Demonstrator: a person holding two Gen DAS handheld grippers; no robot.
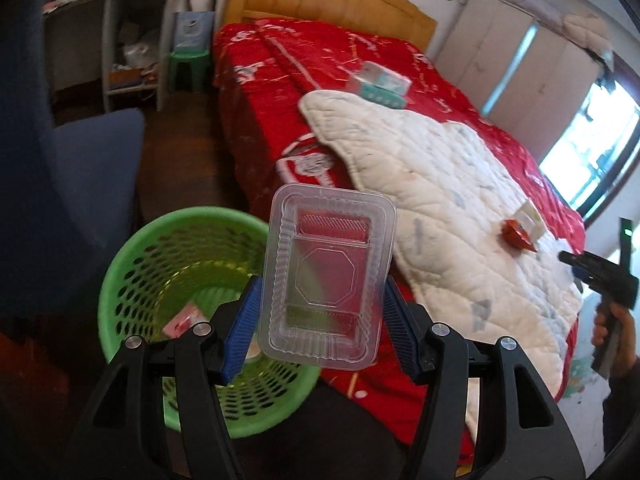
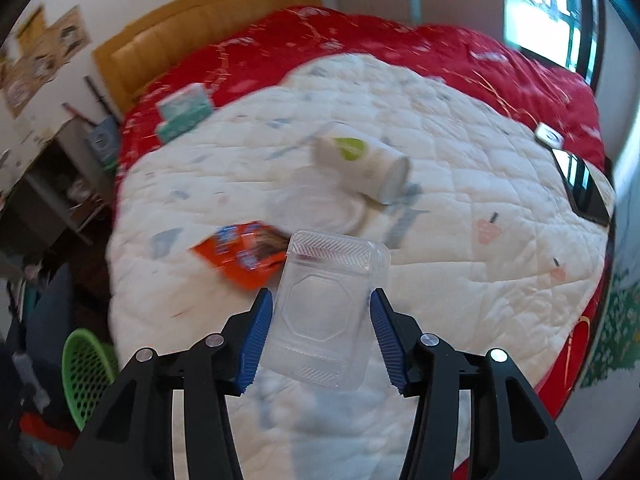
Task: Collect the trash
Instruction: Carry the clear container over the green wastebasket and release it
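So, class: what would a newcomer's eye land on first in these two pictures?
Probably the clear plastic tray held in the left gripper, just right of the green basket on the floor. Next, the second clear tray in the right gripper, over the white quilt on the red bed.

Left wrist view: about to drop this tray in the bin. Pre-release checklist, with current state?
1. Left gripper grip on left tray: ok, pads touch both long sides.
2. Left tray over the green basket opening: cannot tell; in view it straddles the right rim, partly over the bed edge.
3. Basket room: ok, only a pink scrap visible near the bottom.
4. Right gripper holding right tray: ok.
5. Bed cleared: not ok, orange wrapper and white cup remain.
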